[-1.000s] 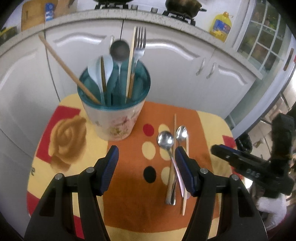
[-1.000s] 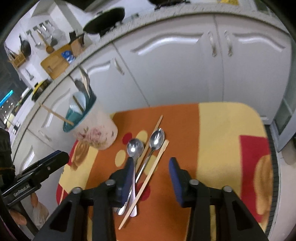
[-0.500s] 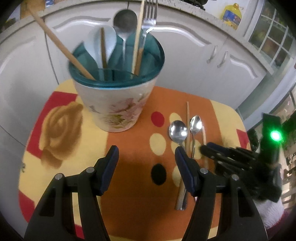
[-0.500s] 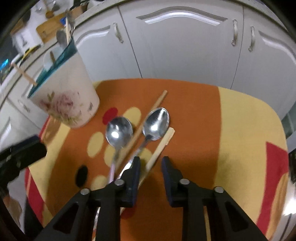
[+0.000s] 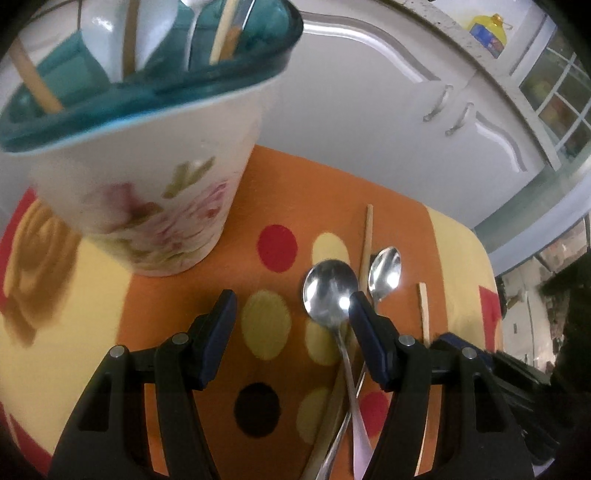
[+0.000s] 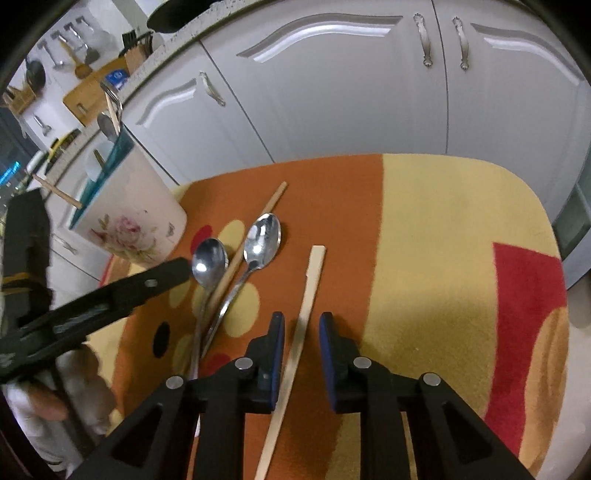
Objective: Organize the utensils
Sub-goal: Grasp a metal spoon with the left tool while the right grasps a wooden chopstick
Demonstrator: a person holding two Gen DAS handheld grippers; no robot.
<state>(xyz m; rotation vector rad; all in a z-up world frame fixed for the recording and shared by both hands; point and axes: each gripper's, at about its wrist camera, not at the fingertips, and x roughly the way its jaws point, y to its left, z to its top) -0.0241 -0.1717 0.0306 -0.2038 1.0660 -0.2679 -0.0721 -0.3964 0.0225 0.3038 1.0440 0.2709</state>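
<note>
A floral utensil cup (image 5: 147, 192) with a teal rim holds spoons, chopsticks and a fork; it also shows in the right wrist view (image 6: 129, 221). On the orange mat lie two metal spoons (image 5: 330, 291) (image 5: 386, 267) (image 6: 209, 262) (image 6: 263, 240), a chopstick between them (image 6: 251, 236) and a second chopstick (image 6: 304, 314) apart to the right. My left gripper (image 5: 291, 314) is open, low over the mat, its right finger beside the larger spoon's bowl. My right gripper (image 6: 301, 328) is open with the lone chopstick lying between its fingers.
The mat (image 6: 443, 240) covers a small table in front of white kitchen cabinets (image 6: 332, 92). A yellow oil bottle (image 5: 487, 31) stands on the counter. A cutting board (image 6: 92, 92) and hanging tools are at the far left.
Both grippers have moved down and forward to the mat. The right gripper has shifted right, so that the lone chopstick lies between its fingers. The left gripper has come beside the large spoon.
</note>
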